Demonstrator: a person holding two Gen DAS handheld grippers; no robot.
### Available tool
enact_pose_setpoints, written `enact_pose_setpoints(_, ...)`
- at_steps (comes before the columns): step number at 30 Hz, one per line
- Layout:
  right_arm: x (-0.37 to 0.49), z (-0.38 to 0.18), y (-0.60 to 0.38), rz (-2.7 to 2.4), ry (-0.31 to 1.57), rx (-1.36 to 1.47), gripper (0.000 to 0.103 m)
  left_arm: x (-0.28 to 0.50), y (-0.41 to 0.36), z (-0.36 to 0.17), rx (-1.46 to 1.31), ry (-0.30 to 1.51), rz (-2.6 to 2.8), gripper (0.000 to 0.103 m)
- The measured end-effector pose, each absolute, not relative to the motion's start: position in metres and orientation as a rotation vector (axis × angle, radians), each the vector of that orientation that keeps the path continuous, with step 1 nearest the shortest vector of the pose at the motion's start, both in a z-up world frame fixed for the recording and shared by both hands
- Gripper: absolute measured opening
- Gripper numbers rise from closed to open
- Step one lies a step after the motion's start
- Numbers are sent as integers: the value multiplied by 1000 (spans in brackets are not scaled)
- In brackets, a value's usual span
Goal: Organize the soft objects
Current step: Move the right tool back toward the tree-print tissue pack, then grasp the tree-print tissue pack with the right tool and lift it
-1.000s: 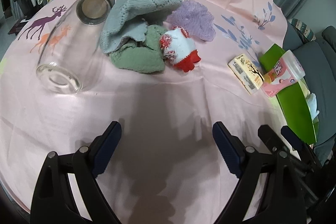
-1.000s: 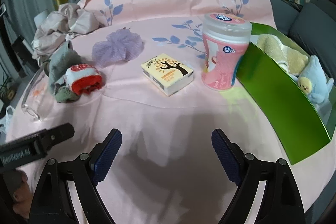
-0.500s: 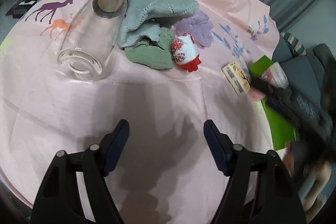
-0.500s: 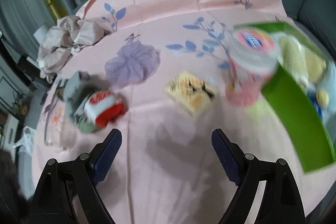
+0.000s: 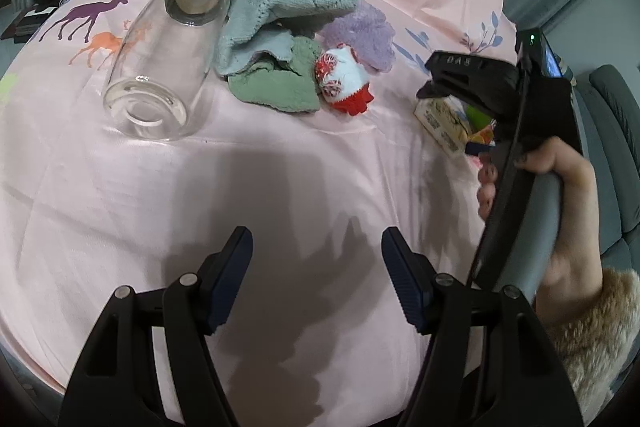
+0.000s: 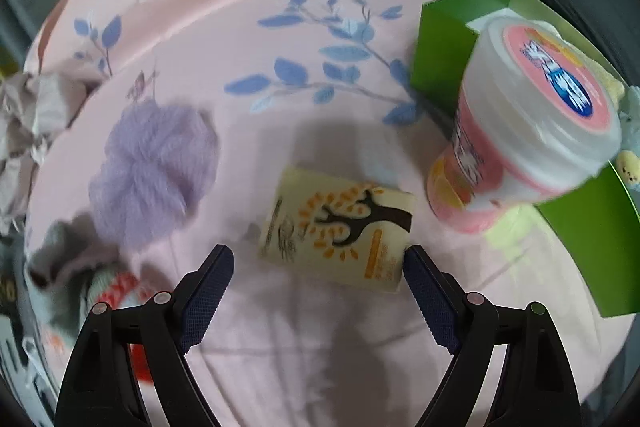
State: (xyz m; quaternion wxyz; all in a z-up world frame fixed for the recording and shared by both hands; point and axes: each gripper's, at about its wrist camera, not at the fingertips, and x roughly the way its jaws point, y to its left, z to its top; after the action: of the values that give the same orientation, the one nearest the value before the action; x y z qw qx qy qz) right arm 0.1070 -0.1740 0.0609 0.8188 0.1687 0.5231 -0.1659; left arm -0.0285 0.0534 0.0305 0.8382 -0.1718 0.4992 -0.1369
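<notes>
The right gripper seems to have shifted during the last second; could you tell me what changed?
The right gripper moved forward and down over the cream tissue pack with the tree print, open, gripping nothing. The left gripper narrowed slightly. The tissue pack, pink lidded canister and purple fluffy puff stayed put.

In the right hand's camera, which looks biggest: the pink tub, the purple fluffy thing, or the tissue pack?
1. Pink tub, though it is nearest the camera.
2. Purple fluffy thing and tissue pack look about alike; too close to rank.

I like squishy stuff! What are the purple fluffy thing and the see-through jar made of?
The purple fluffy thing looks like fuzzy yarn or plush: its edges are hairy and matte. The see-through jar looks like smooth, shiny glass, though clear plastic is possible.
</notes>
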Motion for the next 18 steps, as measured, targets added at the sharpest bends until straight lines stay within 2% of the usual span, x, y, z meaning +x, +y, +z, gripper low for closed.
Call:
enact_pose_setpoints(2, 114, 59, -178, -360, 1118, 345, 87, -28, 53, 29, -365, 1060, -283, 65)
enact_pose_setpoints(3, 116, 57, -179, -359, 1123, 341, 85, -27, 53, 28, -364, 1062, -280, 65)
enact_pose_setpoints(4, 118, 53, -180, -358, 1138, 335, 78, -28, 53, 28, -362, 1063, -279, 65)
enact_pose_setpoints(10, 91, 61, -180, -165, 1147, 340, 77, -24, 57, 28, -372, 1061, -261, 65)
enact_pose_setpoints(18, 24, 64, -156, 167, 1304, 237, 77, -19, 72, 29, -434, 1056, -221, 65)
